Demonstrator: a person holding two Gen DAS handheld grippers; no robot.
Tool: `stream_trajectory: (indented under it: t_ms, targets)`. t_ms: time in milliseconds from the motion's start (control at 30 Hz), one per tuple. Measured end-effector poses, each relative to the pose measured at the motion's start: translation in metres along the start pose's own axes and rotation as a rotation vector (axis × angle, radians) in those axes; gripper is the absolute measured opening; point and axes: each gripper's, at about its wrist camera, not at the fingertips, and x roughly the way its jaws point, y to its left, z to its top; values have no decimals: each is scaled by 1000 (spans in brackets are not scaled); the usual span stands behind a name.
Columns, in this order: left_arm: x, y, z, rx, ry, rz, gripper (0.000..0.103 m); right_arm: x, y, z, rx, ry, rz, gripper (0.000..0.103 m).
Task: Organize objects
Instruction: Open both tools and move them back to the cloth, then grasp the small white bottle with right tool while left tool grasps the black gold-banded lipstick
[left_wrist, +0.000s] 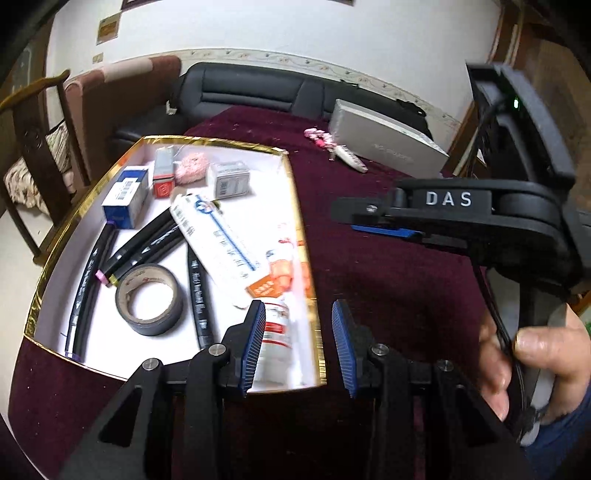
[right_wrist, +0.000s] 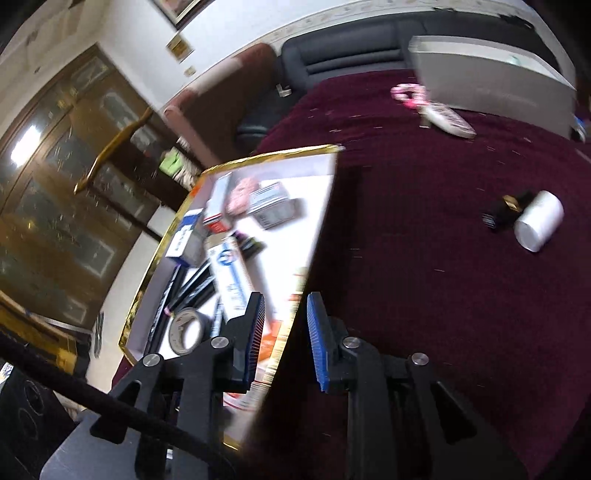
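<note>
A gold-rimmed white box (left_wrist: 293, 192) on the maroon tablecloth holds black markers (left_wrist: 144, 247), a tape roll (left_wrist: 149, 299), small cartons (left_wrist: 125, 201), a long white package (left_wrist: 218, 240), a pink fluffy item (left_wrist: 190, 166) and a white bottle (left_wrist: 275, 339). My left gripper (left_wrist: 299, 343) is open and empty, straddling the box's right rim. My right gripper (right_wrist: 284, 336) is open and empty above the same rim (right_wrist: 325, 206); it also shows in the left wrist view (left_wrist: 380, 218). A white bottle (right_wrist: 539, 219) and a small black item (right_wrist: 508, 208) lie on the cloth to the right.
A grey flat box (left_wrist: 388, 138), a white remote (left_wrist: 351, 157) and a pink item (left_wrist: 319, 136) lie at the table's far side. A black sofa (left_wrist: 251, 92) and a wooden chair (left_wrist: 40, 147) stand beyond the table.
</note>
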Motion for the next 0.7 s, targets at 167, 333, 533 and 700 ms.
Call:
stream_trajectory:
  t_ms: [167,333,533,700]
  targets:
    - [-3,-28,2,55,6,-1,32,-31,-51,-3,111,-49,-12,23]
    - [-1,-52,-1,107,13,-18,32,-62,-119,0,287,-120,-82,32]
    - [7,-69,-8,161,30,-33,32,-64,-176,22,425,-143,-191,36]
    - [7,-67,-8,172,25,-39,32,-35,-191,42,478,-105,-214,36]
